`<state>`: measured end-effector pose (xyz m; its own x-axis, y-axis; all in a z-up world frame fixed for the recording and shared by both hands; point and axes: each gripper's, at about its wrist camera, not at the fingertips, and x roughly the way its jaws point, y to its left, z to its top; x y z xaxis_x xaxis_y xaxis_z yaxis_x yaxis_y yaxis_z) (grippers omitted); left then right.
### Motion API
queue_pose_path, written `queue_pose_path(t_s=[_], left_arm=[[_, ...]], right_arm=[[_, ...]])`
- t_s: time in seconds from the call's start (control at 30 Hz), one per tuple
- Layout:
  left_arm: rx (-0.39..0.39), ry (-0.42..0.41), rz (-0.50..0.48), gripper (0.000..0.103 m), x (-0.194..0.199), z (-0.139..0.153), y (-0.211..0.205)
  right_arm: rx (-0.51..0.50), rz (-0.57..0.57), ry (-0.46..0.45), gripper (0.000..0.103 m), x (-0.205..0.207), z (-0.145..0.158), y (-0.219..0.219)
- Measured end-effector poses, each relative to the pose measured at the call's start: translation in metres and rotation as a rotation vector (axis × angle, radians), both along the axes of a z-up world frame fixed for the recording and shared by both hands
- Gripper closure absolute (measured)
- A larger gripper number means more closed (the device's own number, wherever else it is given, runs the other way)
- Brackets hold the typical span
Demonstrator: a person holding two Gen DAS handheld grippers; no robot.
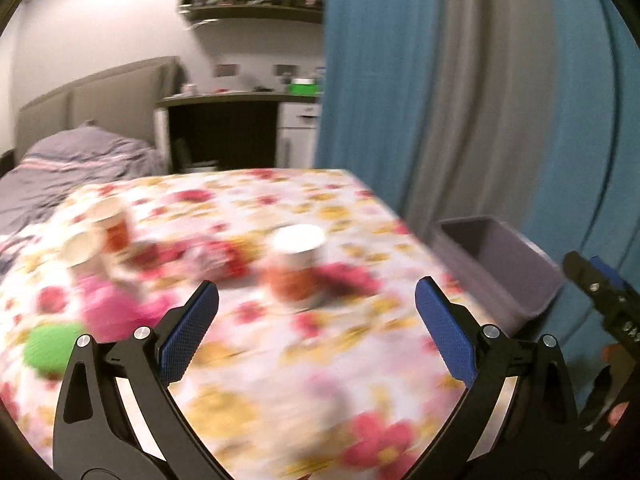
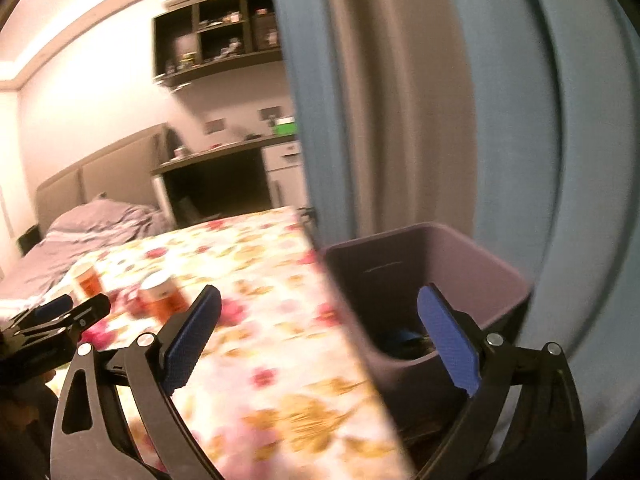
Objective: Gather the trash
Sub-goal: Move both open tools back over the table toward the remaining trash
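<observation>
Trash lies blurred across the floral-patterned tablecloth (image 1: 320,360): a white paper cup with an orange print (image 1: 296,268) sits mid-frame in the left wrist view, two more orange-printed paper cups (image 1: 100,232) at centre left, with a pink crumpled wad (image 1: 112,308) and a green ball-like lump (image 1: 52,346) toward the lower left. The left gripper (image 1: 316,300) hangs over the cloth with its blue pads spread wide, nothing between them. The right gripper (image 2: 320,308) is equally wide and empty, straddling the table edge beside the purple plastic bin (image 2: 500,264) at right, with something dark inside the bin.
</observation>
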<state>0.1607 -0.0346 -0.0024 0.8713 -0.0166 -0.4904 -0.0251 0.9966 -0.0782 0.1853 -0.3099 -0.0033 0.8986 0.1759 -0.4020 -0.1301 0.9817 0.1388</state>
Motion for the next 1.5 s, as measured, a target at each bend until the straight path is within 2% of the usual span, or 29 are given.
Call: queue_pose_path(t_s=[0.07, 0.2, 0.43, 0.53, 0.73, 0.97, 1.13, 1.33, 1.43, 1.5], left_arm=[[0.023, 0.007, 0.085, 0.006, -0.017, -0.002, 0.031], [0.003, 0.011, 0.216, 0.006, -0.051, -0.006, 0.089], [0.001, 0.022, 0.364, 0.006, -0.095, -0.012, 0.164], [-0.036, 0.021, 0.401, 0.006, -0.109, -0.014, 0.193], [-0.052, 0.015, 0.457, 0.006, -0.126, -0.016, 0.228], [-0.078, 0.029, 0.478, 0.006, -0.133, -0.025, 0.252], [-0.087, 0.036, 0.478, 0.006, -0.132, -0.030, 0.263], [-0.102, 0.052, 0.482, 0.006, -0.130, -0.036, 0.275], [-0.106, 0.068, 0.464, 0.006, -0.125, -0.039, 0.275], [-0.105, 0.080, 0.450, 0.006, -0.121, -0.041, 0.274]], right_arm=[[-0.010, 0.052, 0.004, 0.008, -0.006, 0.000, 0.023], [-0.026, 0.152, 0.016, 0.008, -0.019, -0.003, 0.072], [-0.053, 0.279, 0.038, 0.008, -0.037, -0.007, 0.152], [-0.078, 0.318, 0.047, 0.008, -0.039, -0.010, 0.182], [-0.105, 0.398, 0.089, 0.008, -0.039, -0.020, 0.237], [-0.153, 0.459, 0.121, 0.008, -0.031, -0.030, 0.294], [-0.177, 0.466, 0.136, 0.009, -0.020, -0.038, 0.318], [-0.177, 0.460, 0.181, 0.016, 0.002, -0.049, 0.337], [-0.179, 0.469, 0.201, 0.027, 0.010, -0.054, 0.344], [-0.184, 0.478, 0.219, 0.043, 0.014, -0.058, 0.348]])
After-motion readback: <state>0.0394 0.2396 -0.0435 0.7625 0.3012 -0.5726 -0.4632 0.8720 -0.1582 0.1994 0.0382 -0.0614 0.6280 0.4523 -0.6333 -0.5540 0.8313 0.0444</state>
